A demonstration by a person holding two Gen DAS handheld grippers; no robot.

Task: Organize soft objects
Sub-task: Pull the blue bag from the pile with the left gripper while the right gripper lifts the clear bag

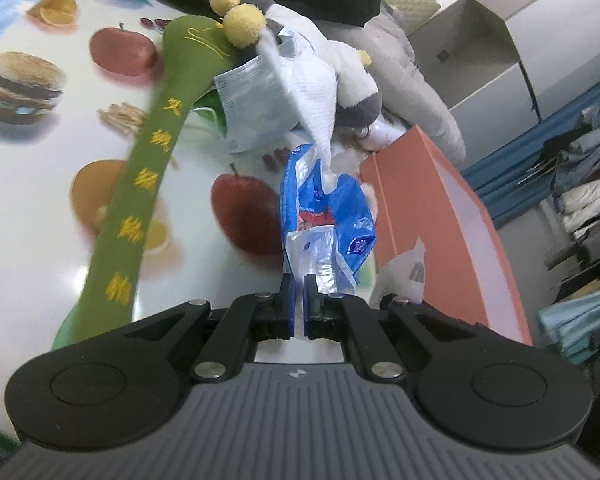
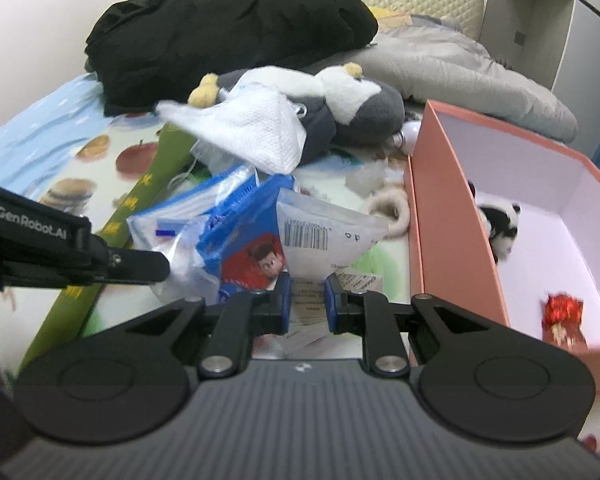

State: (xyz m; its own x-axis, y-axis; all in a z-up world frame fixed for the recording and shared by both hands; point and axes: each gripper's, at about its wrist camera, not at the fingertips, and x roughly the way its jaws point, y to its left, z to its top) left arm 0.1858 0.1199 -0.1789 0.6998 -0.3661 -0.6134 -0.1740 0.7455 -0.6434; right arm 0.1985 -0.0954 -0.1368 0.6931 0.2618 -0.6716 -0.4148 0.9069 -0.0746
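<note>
My left gripper (image 1: 299, 280) is shut on the edge of a blue plastic tissue pack (image 1: 327, 216) and holds it up; a white tissue (image 1: 312, 100) trails from its top. The pack also shows in the right wrist view (image 2: 236, 232), with the left gripper (image 2: 156, 266) at its left edge. My right gripper (image 2: 307, 284) is partly open over a clear plastic bag with a barcode (image 2: 324, 236), not gripping it. A grey and white plush penguin (image 2: 340, 108) lies behind. A long green plush (image 1: 140, 184) lies on the left.
An open pink box (image 2: 456, 216) stands on the right, holding a panda plush (image 2: 498, 228) and a red pouch (image 2: 562, 316). A black jacket (image 2: 228, 32) and grey garment (image 2: 460, 72) lie at the back. A fluffy beige ring (image 2: 392, 208) lies by the box.
</note>
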